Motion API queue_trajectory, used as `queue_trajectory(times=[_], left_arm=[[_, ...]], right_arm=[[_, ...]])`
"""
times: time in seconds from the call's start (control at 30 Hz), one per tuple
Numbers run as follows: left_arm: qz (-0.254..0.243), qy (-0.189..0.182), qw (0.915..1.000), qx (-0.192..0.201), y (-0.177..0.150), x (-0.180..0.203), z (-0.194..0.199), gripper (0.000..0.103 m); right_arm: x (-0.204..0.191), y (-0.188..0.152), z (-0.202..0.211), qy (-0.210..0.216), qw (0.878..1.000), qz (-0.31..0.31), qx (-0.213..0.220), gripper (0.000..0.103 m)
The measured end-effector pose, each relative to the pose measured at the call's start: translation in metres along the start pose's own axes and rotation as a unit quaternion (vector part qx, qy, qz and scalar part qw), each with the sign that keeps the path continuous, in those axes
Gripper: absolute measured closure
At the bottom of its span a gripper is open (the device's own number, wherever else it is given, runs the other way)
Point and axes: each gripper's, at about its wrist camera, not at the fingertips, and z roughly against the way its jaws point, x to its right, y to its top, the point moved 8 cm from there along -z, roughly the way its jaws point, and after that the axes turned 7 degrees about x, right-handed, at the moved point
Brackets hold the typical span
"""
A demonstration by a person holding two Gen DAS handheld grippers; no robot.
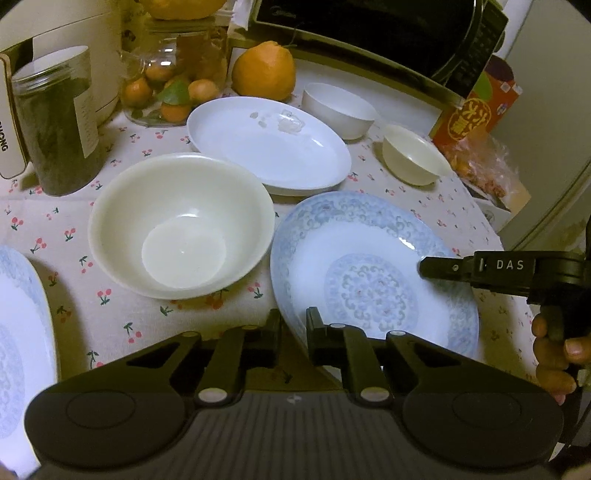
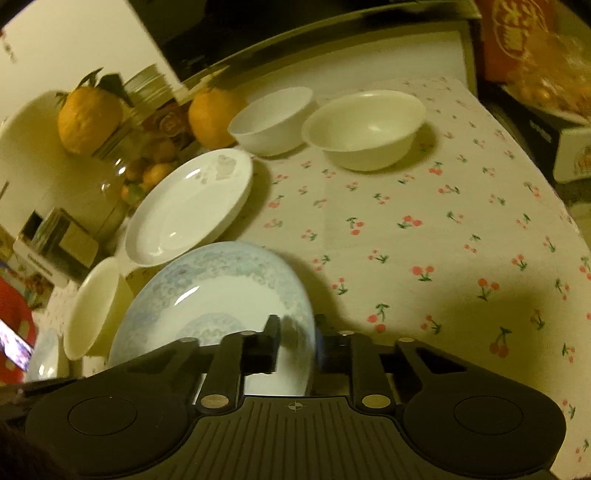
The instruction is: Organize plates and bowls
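Note:
A blue-patterned plate (image 1: 373, 269) is tilted up off the cherry-print cloth. My left gripper (image 1: 293, 325) is shut on its near rim. My right gripper (image 2: 297, 332) is shut on its right rim; it shows from the side in the left wrist view (image 1: 424, 266). The plate also shows in the right wrist view (image 2: 218, 295). A large cream bowl (image 1: 181, 225) stands left of it. A plain white plate (image 1: 269, 144) lies behind. Two small bowls stand at the back, one white (image 1: 338, 109), one cream (image 1: 413, 155). A second blue-patterned plate (image 1: 22, 350) lies at the far left.
A dark-filled jar (image 1: 59, 122), a glass jar of small oranges (image 1: 166, 92), a large orange (image 1: 264, 72) and a microwave (image 1: 369, 33) line the back. A red box (image 1: 476, 107) and a snack bag (image 1: 491, 173) stand at the right. Bare cloth (image 2: 443, 229) lies on the right.

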Motion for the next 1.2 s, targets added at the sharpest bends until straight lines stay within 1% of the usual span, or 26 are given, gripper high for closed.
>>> queue_trajectory(times=[0.1,0.23,0.43,0.8,0.93,1.0,1.03,1.07,1.1,1.13,1.17,1.2], left_arm=[[0.001,-0.003,1.0,-0.007,-0.003,0.002,0.003,0.091],[-0.002,-0.008,0.9998,-0.019,-0.009,0.006,0.008,0.091],[-0.019,-0.008,0.9994,-0.027,-0.015,0.01,0.011,0.091],[-0.03,-0.01,0.999,-0.032,-0.014,0.011,0.009,0.09],[-0.038,-0.017,0.9984,-0.039,-0.014,0.013,0.009,0.088],[-0.046,-0.016,0.9982,-0.035,-0.012,0.014,0.01,0.08],[-0.055,-0.011,0.998,-0.03,-0.01,0.016,0.013,0.078],[-0.064,-0.01,0.9976,-0.026,-0.008,0.017,0.015,0.072],[-0.072,-0.01,0.9971,-0.022,-0.007,0.018,0.017,0.066],[-0.08,-0.01,0.9966,-0.017,-0.005,0.02,0.02,0.064],[-0.087,-0.01,0.9961,-0.013,-0.004,0.021,0.022,0.057],[-0.093,-0.011,0.9955,-0.011,-0.003,0.022,0.024,0.051]], right_arm=[[-0.001,0.0,0.006,-0.008,1.0,0.003,0.002,0.086],[0.0,-0.001,0.013,-0.02,1.0,-0.009,-0.006,0.086],[0.004,-0.011,0.017,-0.038,0.999,-0.012,-0.032,0.085],[0.004,-0.013,0.017,-0.041,0.998,-0.011,-0.035,0.083],[0.003,-0.012,0.016,-0.048,0.998,-0.007,-0.036,0.082],[0.002,-0.01,0.016,-0.055,0.998,0.003,-0.03,0.082],[0.0,-0.009,0.017,-0.057,0.998,0.012,-0.026,0.082],[-0.003,-0.007,0.018,-0.06,0.998,0.024,-0.023,0.081],[-0.005,-0.005,0.019,-0.059,0.998,0.032,-0.019,0.078],[-0.009,-0.002,0.021,-0.055,0.998,0.042,-0.012,0.076],[-0.012,0.0,0.024,-0.053,0.997,0.05,-0.007,0.07],[-0.015,0.002,0.026,-0.049,0.997,0.055,-0.002,0.062]])
